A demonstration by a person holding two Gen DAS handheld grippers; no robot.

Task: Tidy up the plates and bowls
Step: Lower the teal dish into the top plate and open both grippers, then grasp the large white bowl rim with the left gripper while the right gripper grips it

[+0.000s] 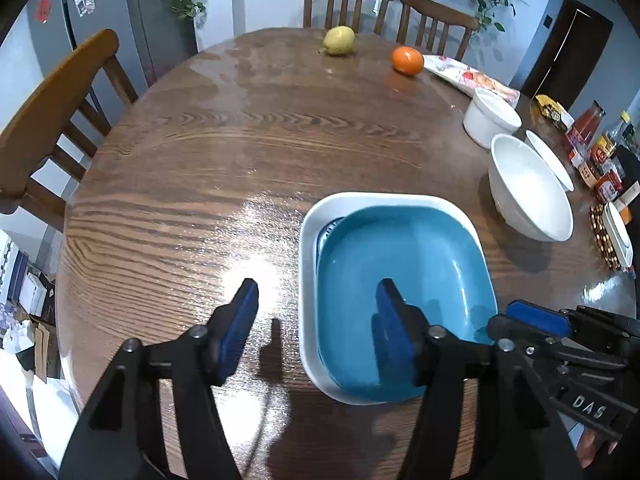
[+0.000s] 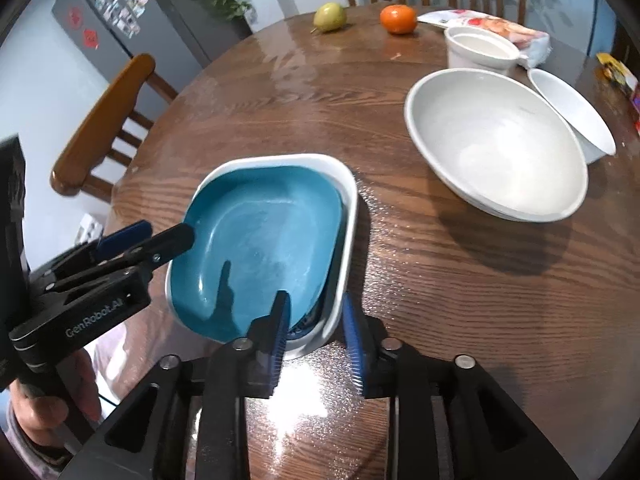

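A blue square dish (image 1: 404, 264) (image 2: 260, 236) sits nested in a white square dish (image 1: 308, 248) (image 2: 348, 216) on the wooden table (image 1: 208, 168). My left gripper (image 1: 318, 286) is open and straddles the dishes' left rim, with one finger over bare table and the other over the blue dish. My right gripper (image 2: 315, 300) is open, with a gap on each side of the white dish's near rim that lies between its pads. A large white bowl (image 1: 528, 196) (image 2: 496, 144), a second white bowl (image 1: 550, 160) (image 2: 572, 112) and a white ramekin (image 1: 490, 120) (image 2: 480, 52) stand to the right.
A pear (image 1: 339, 40) and an orange (image 1: 407, 60) lie at the far edge beside a snack packet (image 1: 468, 76). Jars and sauce bottles (image 1: 596, 152) crowd the right edge. Wooden chairs (image 1: 56, 112) ring the table. A hand (image 2: 48, 396) holds the left gripper.
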